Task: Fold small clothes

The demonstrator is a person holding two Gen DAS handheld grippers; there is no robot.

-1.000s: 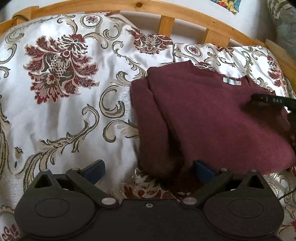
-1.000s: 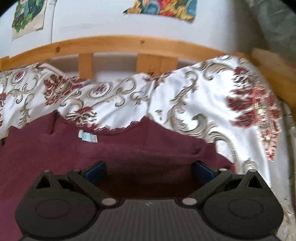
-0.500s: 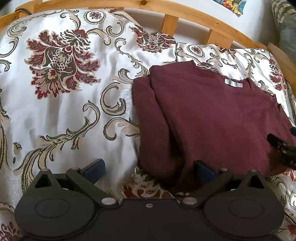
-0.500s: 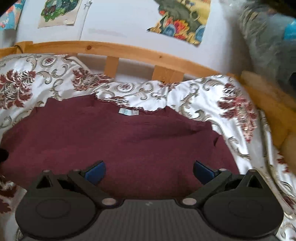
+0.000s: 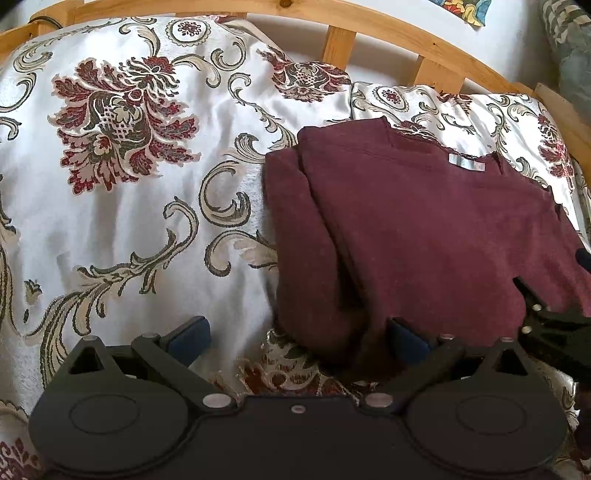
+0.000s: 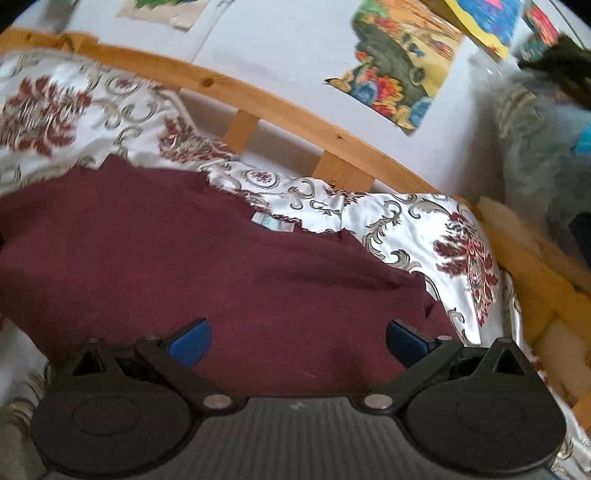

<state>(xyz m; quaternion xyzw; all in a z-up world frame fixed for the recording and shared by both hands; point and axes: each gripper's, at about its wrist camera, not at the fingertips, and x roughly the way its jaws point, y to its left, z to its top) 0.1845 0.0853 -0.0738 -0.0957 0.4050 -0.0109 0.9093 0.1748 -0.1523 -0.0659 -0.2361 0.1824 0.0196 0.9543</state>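
Maroon sweater [image 5: 424,229] hem hides behind both wide-open hand-held grippers, left [image 5: 297,334] and right [image 6: 297,336].

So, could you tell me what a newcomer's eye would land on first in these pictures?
Probably the maroon sweater, lying partly folded on the ornate floral bedspread, its neck label toward the wooden bed rail. Next, the left gripper and right gripper, both open at its near edge.

Left claw [image 5: 298,334] spread wide; right claw [image 6: 298,338] likewise, empty.

One maroon sweater [image 5: 424,229], two grippers [image 5: 297,334]
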